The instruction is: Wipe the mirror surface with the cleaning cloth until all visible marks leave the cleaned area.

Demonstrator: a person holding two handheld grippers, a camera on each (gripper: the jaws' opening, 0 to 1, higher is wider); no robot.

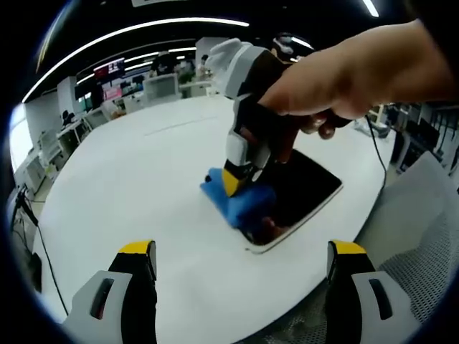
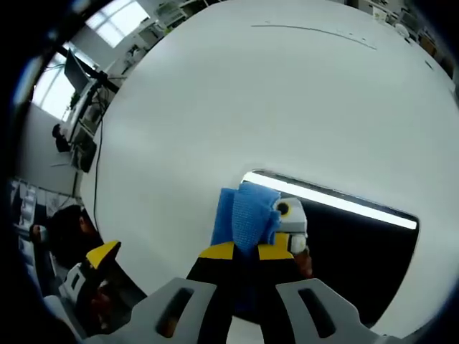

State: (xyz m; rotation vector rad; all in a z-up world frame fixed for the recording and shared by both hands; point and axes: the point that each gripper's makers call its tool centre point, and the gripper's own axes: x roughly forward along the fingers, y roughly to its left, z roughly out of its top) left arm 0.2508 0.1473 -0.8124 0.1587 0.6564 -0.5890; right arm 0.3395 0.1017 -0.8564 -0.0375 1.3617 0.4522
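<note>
In the left gripper view there is one white table [image 1: 143, 186], one mirror [image 1: 305, 192] and one blue cleaning cloth [image 1: 240, 199]. The mirror lies flat on the table, a dark rectangle with a pale rim, its long axis running from the lower middle of the view up toward the right. The cloth sits bunched on the mirror's near-left end, partly overhanging onto the table. The right gripper [image 1: 237, 179], held by a hand [image 1: 351, 75], comes down from above and pinches the cloth between its yellow-tipped jaws. The left gripper [image 1: 240, 261] itself hovers above the table's near edge, its two jaws spread wide apart with nothing between them. In the right gripper view the same single mirror [image 2: 358, 244] runs from centre toward the right, a bright strip of reflected light along its upper edge. The right gripper [image 2: 245, 252] has its jaws closed tight on the single cloth [image 2: 247, 215], which is pressed against the mirror's left end. At lower left the left gripper [image 2: 100, 261] shows one yellow-tipped jaw.
</note>
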